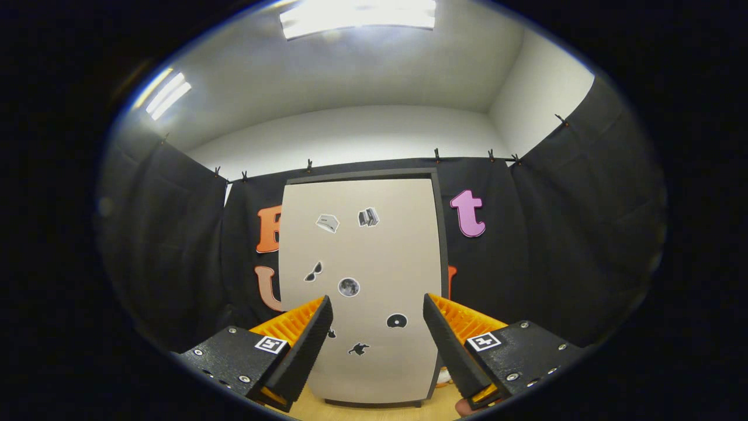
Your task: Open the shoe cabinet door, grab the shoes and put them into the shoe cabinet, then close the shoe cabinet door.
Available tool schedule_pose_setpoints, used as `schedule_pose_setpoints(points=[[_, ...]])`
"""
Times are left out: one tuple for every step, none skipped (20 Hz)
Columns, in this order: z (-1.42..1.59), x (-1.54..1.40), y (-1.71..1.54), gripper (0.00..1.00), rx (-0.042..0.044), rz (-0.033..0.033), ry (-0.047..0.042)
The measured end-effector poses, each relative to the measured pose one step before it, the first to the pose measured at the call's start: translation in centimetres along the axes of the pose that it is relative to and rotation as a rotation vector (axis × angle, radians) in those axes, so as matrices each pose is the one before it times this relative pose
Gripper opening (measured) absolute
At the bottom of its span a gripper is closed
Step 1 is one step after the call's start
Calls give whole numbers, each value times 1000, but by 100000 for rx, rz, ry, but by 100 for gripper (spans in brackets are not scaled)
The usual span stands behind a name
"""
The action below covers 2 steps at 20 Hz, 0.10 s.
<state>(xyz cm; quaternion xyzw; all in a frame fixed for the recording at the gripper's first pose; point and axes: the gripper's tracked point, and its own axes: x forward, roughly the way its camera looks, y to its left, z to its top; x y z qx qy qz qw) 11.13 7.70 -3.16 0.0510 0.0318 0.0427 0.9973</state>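
Facing one shoe cabinet (pixel 362 280), gripper (pixel 378 310) fingers apart

Single fisheye view, riding on the gripper (pixel 378 313), looking forward along its two fingers (pixel 304 345), spread apart at lower centre of the frame. Faces the closed shoe cabinet door (pixel 362 257) head-on at moderate range, tilted slightly upward: ceiling lights (pixel 357 14) in the upper frame, strip of floor (pixel 374 411) at the bottom.
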Motion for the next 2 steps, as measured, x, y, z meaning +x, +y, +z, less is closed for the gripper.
schedule_pose_setpoints(points=[[36,-64,-67,96,-363,-273,-302],[-17,-18,32,96,-191,-367,-118]])
